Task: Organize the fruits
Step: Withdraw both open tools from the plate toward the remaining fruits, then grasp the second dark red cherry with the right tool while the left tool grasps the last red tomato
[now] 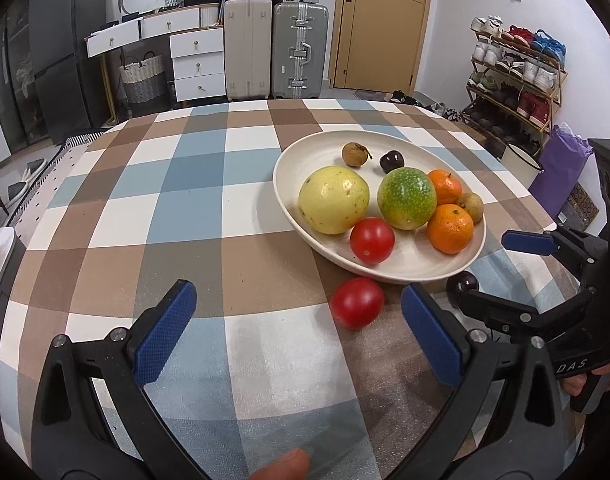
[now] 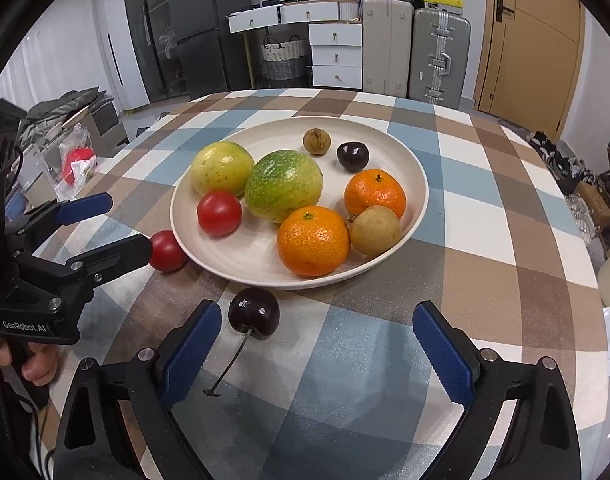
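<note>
A cream plate [image 1: 421,268] [image 2: 245,258] on the checked tablecloth holds a yellow fruit [image 1: 333,205], a green fruit [image 1: 407,198], two oranges, a red tomato [image 1: 372,240], two brown longans and a dark cherry. A second red tomato [image 1: 357,303] [image 2: 167,251] lies on the cloth beside the plate's near rim. A dark cherry with a stem [image 2: 254,314] [image 1: 463,286] lies on the cloth in front of the plate. My left gripper [image 1: 301,332] is open and empty, just short of the loose tomato. My right gripper [image 2: 317,352] is open and empty, with the cherry near its left finger.
The round table's edge curves around on all sides. Behind it stand suitcases [image 1: 277,48], white drawers [image 1: 197,64], a door and a shoe rack [image 1: 517,76]. A clear bag with red items [image 2: 75,160] sits to the left of the table.
</note>
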### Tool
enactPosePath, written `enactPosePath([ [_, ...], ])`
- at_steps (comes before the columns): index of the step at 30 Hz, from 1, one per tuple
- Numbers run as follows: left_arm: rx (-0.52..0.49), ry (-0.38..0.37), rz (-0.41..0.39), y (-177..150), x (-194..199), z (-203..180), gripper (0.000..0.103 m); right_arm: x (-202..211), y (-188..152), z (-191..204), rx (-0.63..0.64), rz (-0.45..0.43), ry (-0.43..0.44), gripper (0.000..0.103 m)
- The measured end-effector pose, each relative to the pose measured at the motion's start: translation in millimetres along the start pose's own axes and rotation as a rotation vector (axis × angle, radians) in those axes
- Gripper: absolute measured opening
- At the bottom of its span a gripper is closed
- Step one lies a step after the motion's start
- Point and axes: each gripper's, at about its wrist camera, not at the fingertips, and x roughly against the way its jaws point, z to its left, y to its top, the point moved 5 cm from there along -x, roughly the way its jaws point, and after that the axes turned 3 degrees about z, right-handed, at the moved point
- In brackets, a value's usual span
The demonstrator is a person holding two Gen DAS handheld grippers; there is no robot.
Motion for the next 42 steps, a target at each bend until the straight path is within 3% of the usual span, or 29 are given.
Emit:
enactPosePath([
  [4, 0.021, -0.004, 0.008, 0.2, -2.2, 4.1, 0.102, -0.7, -0.1, 7.3, 0.029, 0.004, 0.004, 0.096],
  [6, 0.031, 0.000, 0.011, 0.6, -3.4, 6.7, 0.102, -1.0, 0.1, 11.0, 0.041, 0.004, 0.007, 0.082],
  [17, 0.031, -0.008, 0.034, -0.8, -8.5, 5.8, 0.102, -6.4, -1.5, 21.8, 0.083, 0.023, 0.024, 0.062],
  [23, 0.029, -0.013, 0.048, -2.3, -11.1, 5.0, 0.102, -4.6, -4.4, 28.4, 0.113, 0.024, 0.064, 0.036],
  [26, 0.032, -0.015, 0.053, -3.0, -11.9, 5.3, 0.102, -1.5, -5.6, 32.2, 0.122, 0.017, 0.097, 0.028],
  [39, 0.014, -0.035, 0.082, -4.2, -18.2, -3.9, 0.102, 16.3, -8.4, 17.0, 0.047, -0.039, 0.186, 0.028],
  [42, -0.018, -0.048, 0.109, -5.9, -23.5, -11.7, 0.095, 17.9, -8.2, 13.8, 0.032, -0.042, 0.193, 0.028],
])
